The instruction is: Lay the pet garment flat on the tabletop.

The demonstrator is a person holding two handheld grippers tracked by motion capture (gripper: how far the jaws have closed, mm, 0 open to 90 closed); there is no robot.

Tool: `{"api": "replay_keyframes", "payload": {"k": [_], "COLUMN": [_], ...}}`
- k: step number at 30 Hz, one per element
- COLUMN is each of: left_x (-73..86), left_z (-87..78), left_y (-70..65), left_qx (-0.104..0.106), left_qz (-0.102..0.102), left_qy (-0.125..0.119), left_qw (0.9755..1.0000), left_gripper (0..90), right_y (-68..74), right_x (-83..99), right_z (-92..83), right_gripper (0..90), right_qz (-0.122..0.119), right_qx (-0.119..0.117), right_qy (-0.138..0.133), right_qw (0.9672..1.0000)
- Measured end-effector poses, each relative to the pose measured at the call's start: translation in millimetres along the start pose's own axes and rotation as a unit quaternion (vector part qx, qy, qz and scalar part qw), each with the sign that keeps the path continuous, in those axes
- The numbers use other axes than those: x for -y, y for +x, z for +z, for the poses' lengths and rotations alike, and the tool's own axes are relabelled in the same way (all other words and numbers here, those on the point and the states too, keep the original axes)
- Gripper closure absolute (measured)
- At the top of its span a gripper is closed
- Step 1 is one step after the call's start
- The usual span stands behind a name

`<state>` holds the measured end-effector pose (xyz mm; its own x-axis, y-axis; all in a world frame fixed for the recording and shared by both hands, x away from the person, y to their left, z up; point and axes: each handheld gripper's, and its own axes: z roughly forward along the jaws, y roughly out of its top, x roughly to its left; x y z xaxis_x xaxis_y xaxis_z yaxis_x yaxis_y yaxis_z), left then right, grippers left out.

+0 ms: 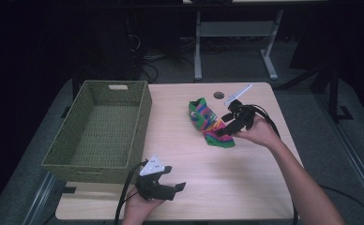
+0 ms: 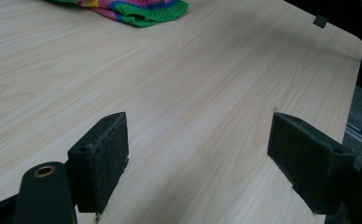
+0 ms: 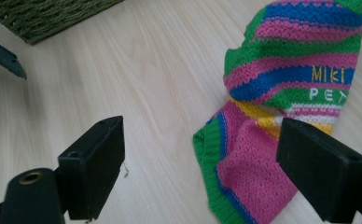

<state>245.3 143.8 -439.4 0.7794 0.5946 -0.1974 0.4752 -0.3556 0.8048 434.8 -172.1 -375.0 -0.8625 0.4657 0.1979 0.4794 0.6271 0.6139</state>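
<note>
A striped knitted garment [image 1: 208, 122] in green, pink, blue and yellow lies crumpled on the wooden table [image 1: 185, 159], right of centre. My right gripper [image 1: 228, 125] hovers at its right edge, open. In the right gripper view the garment [image 3: 281, 112] lies between and beyond the two spread jaws, its green hem nearest. My left gripper [image 1: 173, 187] is near the table's front edge, open, with bare wood between its jaws. In the left gripper view the garment's [image 2: 137, 9] hem shows far off at the top.
A green woven basket [image 1: 100, 126] stands on the table's left side, with nothing in it. A small round hole [image 1: 218, 95] is in the tabletop behind the garment. Table legs and cables sit on the floor beyond.
</note>
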Motion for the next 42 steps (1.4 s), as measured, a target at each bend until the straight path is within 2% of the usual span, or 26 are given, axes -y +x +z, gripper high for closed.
{"api": "replay_keyframes", "payload": {"k": [7,8,10,16,23,31,32,36,39,42], "left_x": [-0.8,-0.6,-0.7,-1.4,-1.0,-1.3,-1.1,-1.1,-1.2,-1.3], "left_z": [-2.1,-2.0,-2.0,-1.2,-1.2,0.8,0.8,1.3,1.8,2.3], "left_y": [0.8,1.3,1.1,0.1,-0.1,-1.2,-0.8,-0.9,-1.2,-1.4], "left_qx": [-0.003,-0.004,-0.003,-0.001,-0.001,0.002,0.003,0.005,0.006,0.006], "left_qz": [0.001,0.002,0.001,0.008,0.006,0.008,0.008,0.008,0.008,0.008], "left_qy": [-0.001,0.001,0.0,0.002,0.001,0.004,0.006,0.006,0.005,0.006], "left_qw": [1.0,1.0,1.0,1.0,1.0,1.0,0.9999,0.9999,0.9999,0.9999], "left_gripper": [20.1,20.0,20.0,20.1,20.2,20.4,20.4,20.4,20.4,20.4], "right_y": [-4.3,-5.3,-5.8,-9.8,-14.1,-18.7,-21.4,-24.8,-26.5,-27.7], "right_x": [-10.7,-14.2,-17.4,-25.7,-29.9,-35.6,-35.1,-33.6,-33.3,-33.6], "right_z": [14.2,18.2,22.2,36.0,50.1,64.9,67.6,72.4,75.6,80.2], "right_gripper": [15.0,15.0,15.1,15.1,15.8,19.5,20.4,21.9,22.1,28.6], "right_qz": [-0.004,-0.013,-0.013,-0.004,0.001,0.003,0.003,0.007,0.014,0.016], "right_qx": [0.004,0.009,0.008,0.012,0.021,0.043,0.055,0.071,0.067,0.08], "right_qy": [0.018,0.017,0.015,0.022,0.025,0.034,0.038,0.041,0.039,0.039], "right_qw": [0.9998,0.9997,0.9998,0.9997,0.9995,0.9985,0.9977,0.9967,0.9969,0.9959]}}
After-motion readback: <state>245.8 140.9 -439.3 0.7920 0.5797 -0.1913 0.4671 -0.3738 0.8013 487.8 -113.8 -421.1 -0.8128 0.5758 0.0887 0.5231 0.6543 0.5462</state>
